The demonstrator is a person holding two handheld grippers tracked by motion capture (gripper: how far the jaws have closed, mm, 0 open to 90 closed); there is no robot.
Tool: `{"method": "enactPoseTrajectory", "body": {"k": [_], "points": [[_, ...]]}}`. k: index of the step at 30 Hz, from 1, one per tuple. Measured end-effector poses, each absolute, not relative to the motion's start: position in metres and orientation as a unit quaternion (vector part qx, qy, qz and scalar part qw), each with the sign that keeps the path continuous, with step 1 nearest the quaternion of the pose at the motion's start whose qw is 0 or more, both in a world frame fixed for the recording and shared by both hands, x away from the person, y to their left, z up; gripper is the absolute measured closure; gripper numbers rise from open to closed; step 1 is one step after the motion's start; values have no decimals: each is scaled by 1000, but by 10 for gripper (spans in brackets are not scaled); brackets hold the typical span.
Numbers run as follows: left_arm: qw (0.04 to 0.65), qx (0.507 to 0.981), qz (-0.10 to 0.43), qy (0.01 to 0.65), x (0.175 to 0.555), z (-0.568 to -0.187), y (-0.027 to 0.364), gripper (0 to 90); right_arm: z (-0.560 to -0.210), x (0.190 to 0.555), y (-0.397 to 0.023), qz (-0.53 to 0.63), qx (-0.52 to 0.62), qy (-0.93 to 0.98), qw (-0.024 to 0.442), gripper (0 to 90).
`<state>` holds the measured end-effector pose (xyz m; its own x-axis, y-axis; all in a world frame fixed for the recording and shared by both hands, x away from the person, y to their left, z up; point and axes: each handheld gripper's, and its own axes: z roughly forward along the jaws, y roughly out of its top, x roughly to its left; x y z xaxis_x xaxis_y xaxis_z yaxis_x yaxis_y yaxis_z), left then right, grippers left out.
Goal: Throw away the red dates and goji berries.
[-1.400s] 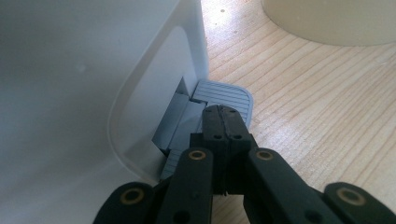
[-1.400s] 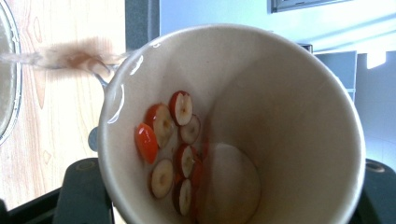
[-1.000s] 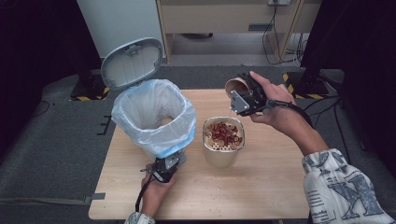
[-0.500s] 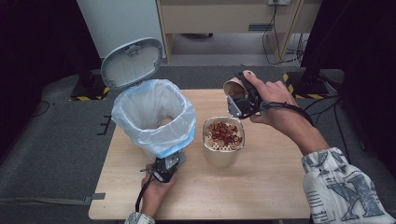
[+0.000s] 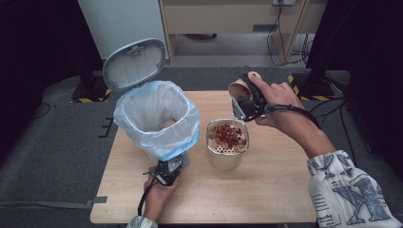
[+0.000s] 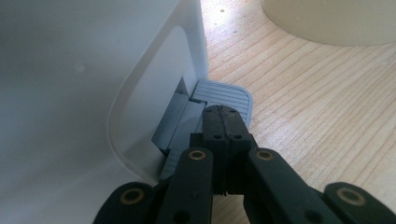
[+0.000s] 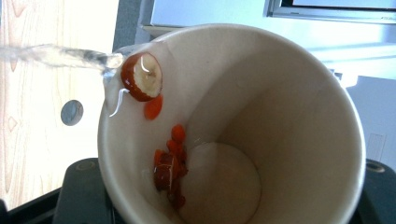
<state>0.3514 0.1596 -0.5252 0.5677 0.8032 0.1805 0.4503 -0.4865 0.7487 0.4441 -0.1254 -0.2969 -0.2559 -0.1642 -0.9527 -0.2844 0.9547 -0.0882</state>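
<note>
The right gripper (image 5: 243,105), clamped on the tilted paper cup (image 5: 237,89), should tip further; the closed left gripper (image 5: 167,172) seemingly presses the bin pedal (image 6: 224,95).

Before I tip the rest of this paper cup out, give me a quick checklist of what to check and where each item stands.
1. Bin lid up: ok, it stands open behind the lined bin.
2. Left gripper on the grey pedal: ok, jaws shut, tips resting on it.
3. Right gripper holding the paper cup: ok, cup is tilted on its side.
4. Cup emptied: not ok, a date slice and red bits cling to the inside wall.
5. Strainer cup upright on the table: ok, red pieces sit on its sieve.
6. Cup mouth above the strainer: cannot tell.
</note>
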Motion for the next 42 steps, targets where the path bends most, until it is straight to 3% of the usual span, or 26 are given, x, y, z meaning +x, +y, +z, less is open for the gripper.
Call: {"method": "enactPoseTrajectory", "body": {"k": [42], "points": [[333, 821, 265, 382, 351, -525, 159, 895, -302, 439, -114, -19, -203, 758, 619, 318]]}}
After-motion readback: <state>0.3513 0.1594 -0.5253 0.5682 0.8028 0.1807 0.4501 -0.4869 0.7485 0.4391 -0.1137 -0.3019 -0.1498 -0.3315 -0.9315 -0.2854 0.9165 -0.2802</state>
